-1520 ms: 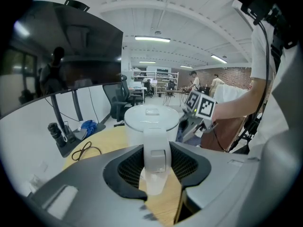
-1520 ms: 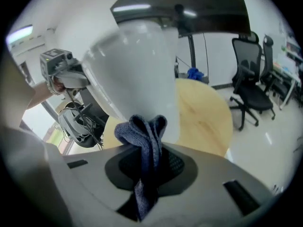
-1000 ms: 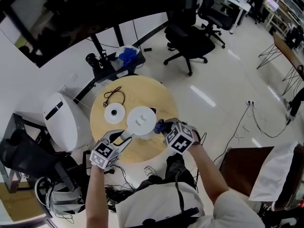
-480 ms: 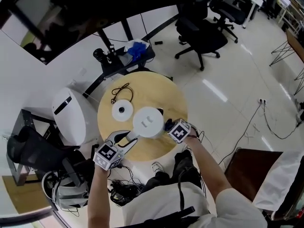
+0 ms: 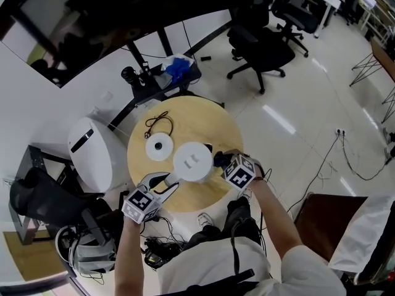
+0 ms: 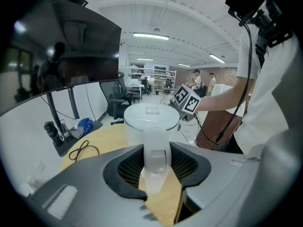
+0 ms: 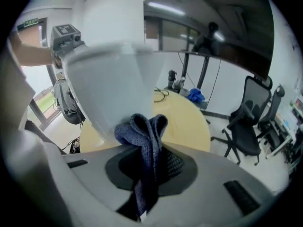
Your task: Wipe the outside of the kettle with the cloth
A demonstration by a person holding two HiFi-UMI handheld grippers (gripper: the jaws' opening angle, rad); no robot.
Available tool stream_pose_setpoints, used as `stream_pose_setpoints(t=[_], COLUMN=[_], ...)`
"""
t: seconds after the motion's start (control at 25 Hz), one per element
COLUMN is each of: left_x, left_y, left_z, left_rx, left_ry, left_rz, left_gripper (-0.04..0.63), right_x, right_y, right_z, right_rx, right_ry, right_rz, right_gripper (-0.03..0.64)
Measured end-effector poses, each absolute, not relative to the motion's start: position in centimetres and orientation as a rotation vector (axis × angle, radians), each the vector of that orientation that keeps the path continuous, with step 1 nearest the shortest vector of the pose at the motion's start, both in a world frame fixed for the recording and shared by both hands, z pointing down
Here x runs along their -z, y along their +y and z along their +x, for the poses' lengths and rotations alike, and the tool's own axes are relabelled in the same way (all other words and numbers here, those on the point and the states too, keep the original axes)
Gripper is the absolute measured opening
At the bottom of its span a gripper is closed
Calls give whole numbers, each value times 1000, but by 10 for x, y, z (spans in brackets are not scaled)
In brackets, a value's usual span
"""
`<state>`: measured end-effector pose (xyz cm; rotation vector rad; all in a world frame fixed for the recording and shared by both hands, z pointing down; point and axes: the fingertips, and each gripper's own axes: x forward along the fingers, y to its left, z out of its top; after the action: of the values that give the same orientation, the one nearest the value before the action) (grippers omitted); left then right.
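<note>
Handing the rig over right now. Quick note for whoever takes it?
Left gripper: shut on the handle of the kettle, steadying it.
Right gripper: shut on the cloth, bunched end at the kettle's side.
Kettle stands on the table, lid on, off its base.
Done: cloth brought to the kettle; how much is wiped can't be told.
Left: wipe round the outside.

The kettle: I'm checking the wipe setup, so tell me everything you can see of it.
White and plastic-looking, the kettle stands upright on the round wooden table, its flat round lid shut, with a small square tab in the middle. Its handle faces the person, clamped by the left gripper. On the other side, the right gripper presses a dark blue cloth against its wall.
</note>
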<state>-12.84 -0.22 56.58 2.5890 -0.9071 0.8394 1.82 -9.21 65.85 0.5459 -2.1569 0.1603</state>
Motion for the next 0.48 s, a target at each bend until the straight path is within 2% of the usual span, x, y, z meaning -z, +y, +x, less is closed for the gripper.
stream_pose_setpoints(t=[0.24,0.48], left_x=[-565,-566], left_y=[-3,-1], left_z=[-128,-126], left_rx=[-839,-838], left_ry=[-909,-895], left_rz=[2590,2587], left_gripper=[167,167], right_x=[-563,-595], right_y=[-108,-110], right_z=[13,14], right_rx=[78,15], right_ry=[-2245,-2222], right_rz=[595,586], right_gripper=[64,64])
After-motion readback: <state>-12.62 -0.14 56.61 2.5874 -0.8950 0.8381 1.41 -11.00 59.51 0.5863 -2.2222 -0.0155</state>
